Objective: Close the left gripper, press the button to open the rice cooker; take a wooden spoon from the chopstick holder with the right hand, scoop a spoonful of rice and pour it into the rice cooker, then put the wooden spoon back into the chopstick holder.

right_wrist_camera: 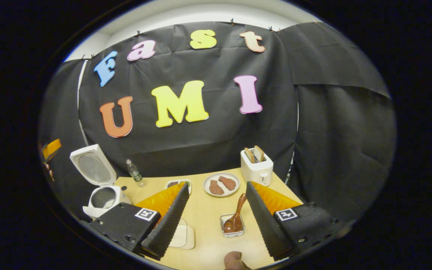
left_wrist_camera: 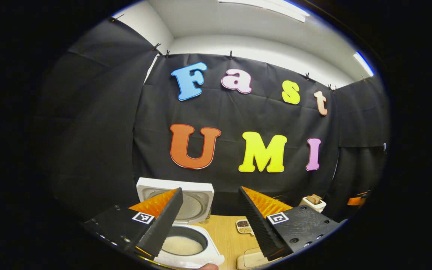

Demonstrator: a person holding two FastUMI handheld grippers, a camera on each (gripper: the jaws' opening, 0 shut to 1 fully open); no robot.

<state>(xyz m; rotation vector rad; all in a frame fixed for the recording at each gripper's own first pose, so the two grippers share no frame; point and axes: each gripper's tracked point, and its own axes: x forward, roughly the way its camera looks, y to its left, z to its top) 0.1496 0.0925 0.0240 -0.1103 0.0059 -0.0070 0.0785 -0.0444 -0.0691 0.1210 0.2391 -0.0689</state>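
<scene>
The white rice cooker (left_wrist_camera: 204,258) stands open with its lid (left_wrist_camera: 197,200) raised, and pale rice lies in its pot (left_wrist_camera: 182,245). My left gripper (left_wrist_camera: 210,193) hovers open above and just right of the pot, holding nothing. In the right gripper view the cooker (right_wrist_camera: 105,198) sits at the table's left with its lid (right_wrist_camera: 92,165) up. A brown wooden spoon (right_wrist_camera: 237,213) rests head down in a small clear square container (right_wrist_camera: 233,229) on the table. My right gripper (right_wrist_camera: 218,187) is open above it, the spoon showing between its fingers and untouched.
On the wooden table (right_wrist_camera: 204,210) stand a white toaster (right_wrist_camera: 256,167) with bread, a plate (right_wrist_camera: 221,185) of brown pieces, a small divided dish (right_wrist_camera: 178,183), a bottle (right_wrist_camera: 135,173) and a pale flat block (right_wrist_camera: 183,235). A brown rounded object (right_wrist_camera: 234,261) pokes up at the bottom edge.
</scene>
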